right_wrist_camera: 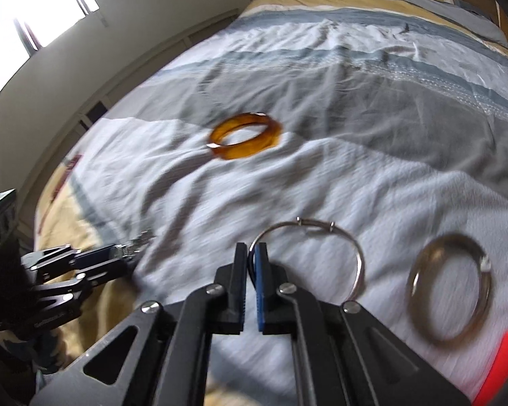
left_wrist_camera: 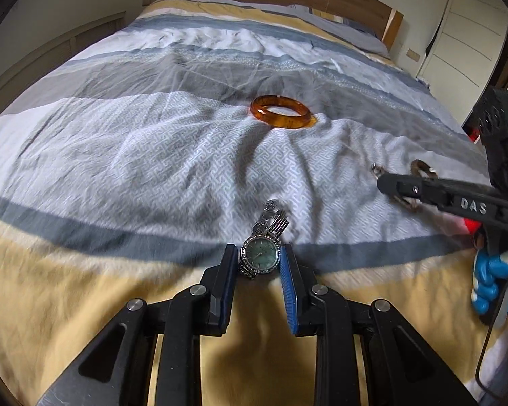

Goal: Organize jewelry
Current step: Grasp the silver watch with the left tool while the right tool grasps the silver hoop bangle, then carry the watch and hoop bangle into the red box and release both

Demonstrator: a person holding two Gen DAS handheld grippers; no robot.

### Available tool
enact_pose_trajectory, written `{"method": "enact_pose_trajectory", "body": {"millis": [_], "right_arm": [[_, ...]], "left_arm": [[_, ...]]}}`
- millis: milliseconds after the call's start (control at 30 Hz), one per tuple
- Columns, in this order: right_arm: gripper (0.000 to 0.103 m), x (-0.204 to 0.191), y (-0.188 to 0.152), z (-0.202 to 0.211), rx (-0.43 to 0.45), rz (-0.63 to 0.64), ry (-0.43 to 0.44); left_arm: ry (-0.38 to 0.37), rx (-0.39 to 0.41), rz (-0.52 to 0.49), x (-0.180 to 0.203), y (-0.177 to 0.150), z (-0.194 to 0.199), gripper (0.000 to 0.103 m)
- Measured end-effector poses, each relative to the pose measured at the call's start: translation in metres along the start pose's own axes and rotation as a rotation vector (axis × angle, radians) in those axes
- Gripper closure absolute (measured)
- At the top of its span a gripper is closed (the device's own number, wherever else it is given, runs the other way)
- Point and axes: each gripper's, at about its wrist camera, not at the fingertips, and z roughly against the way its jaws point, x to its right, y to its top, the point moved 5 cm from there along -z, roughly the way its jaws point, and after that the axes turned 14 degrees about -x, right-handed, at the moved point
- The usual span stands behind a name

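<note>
Status: both grippers loaded, nothing placed yet as far as I can judge.

Left gripper [left_wrist_camera: 259, 258] is clamped on the watch [left_wrist_camera: 261, 254], pads squeezing the case from both sides, dial facing the camera, metal strap trailing away over the bedspread [left_wrist_camera: 135, 155]. It sits bottom centre of the left wrist view.

Right gripper [right_wrist_camera: 253, 253] has its pads pinched together on the thin wire bangle [right_wrist_camera: 335, 253], gripping the loop at its left edge; the rest of the hoop hangs out to the right of the fingers. Bottom centre of the right wrist view.

Loose on the bed: amber bangle [left_wrist_camera: 280, 113], middle of the frame and well apart from both grippers; thicker silver bangle [right_wrist_camera: 450, 284], lower right of the right wrist view, just beside the wire one.

No tray or box visible, so the destination is my guess: group the pieces in one spot on the bed.

Tips for the carry:
- Wire hoop is held by one edge and will likely swing. Move slow.
- Watch strap hangs free; lift high enough that it clears the folds before travelling.
- Set down flat, then open. Don't drop onto the amber bangle.
- Views are blurred, so confirm the grip before any fast move.
</note>
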Motion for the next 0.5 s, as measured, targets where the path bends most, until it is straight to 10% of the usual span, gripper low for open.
{"method": "enact_pose_trajectory", "body": {"millis": [500], "right_arm": [[0.1,-0.058,-0.089,0.08,0.104,-0.09,0.254]], "left_arm": [[-0.022,0.047,-0.024,0.041,-0.049,0.069,0.078]]}}
